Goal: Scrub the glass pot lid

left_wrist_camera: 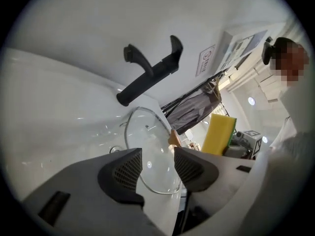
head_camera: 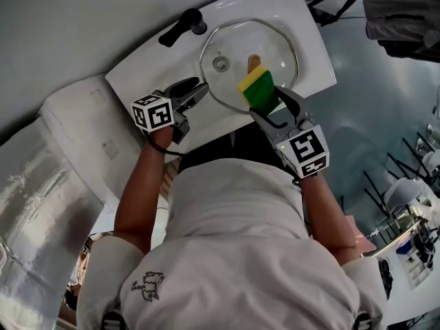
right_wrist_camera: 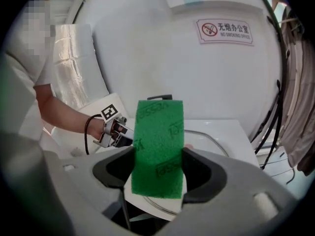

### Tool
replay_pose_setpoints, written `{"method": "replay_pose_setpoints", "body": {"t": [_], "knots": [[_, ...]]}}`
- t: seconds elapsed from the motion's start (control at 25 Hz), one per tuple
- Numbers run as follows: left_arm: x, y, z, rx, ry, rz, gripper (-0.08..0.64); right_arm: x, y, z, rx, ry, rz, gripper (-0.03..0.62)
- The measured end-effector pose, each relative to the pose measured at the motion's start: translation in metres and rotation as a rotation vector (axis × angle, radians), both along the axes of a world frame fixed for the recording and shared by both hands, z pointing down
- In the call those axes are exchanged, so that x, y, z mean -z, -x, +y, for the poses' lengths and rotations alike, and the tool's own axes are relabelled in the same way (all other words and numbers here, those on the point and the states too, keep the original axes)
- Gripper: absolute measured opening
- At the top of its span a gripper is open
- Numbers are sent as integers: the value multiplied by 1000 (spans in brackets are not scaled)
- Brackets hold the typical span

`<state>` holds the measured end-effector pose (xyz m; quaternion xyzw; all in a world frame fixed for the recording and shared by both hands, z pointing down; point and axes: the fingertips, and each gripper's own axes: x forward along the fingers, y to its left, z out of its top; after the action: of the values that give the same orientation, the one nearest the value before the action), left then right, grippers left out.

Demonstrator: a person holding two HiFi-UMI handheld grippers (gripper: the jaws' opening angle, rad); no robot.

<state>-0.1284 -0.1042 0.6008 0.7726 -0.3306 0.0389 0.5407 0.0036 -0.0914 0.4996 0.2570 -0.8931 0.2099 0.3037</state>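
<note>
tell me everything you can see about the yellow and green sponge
The rectangular yellow-and-green sponge is soft yellow foam backed by a green scouring layer with faint printed lettering. It stands upright, its lower part clamped between the jaws of the right gripper, which are shut on it. It is held over the near rim of the round glass pot lid. Whether it touches the glass cannot be told.

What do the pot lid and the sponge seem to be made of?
The pot lid looks like clear glossy glass with a metal rim: the sink shows through it. Its brown knob may be wood. The sponge looks like yellow foam with a green, matte fibrous face.
</note>
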Motion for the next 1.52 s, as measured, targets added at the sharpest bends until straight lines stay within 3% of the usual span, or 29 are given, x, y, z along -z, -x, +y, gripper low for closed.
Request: {"method": "replay_pose_setpoints", "body": {"t": [0.48, 0.8, 1.0, 1.52], "knots": [[-63, 0, -10, -9, 102, 123, 207, -67, 42, 19, 69, 109, 125, 295], [-69, -5, -12, 7, 90, 267, 206, -102, 62, 14, 93, 164, 248, 295], [-64, -8, -9, -19, 71, 313, 100, -116, 77, 6, 87, 175, 316, 295], [-64, -8, -8, 16, 88, 380, 78, -135, 70, 19, 196, 155, 494, 284]]}}
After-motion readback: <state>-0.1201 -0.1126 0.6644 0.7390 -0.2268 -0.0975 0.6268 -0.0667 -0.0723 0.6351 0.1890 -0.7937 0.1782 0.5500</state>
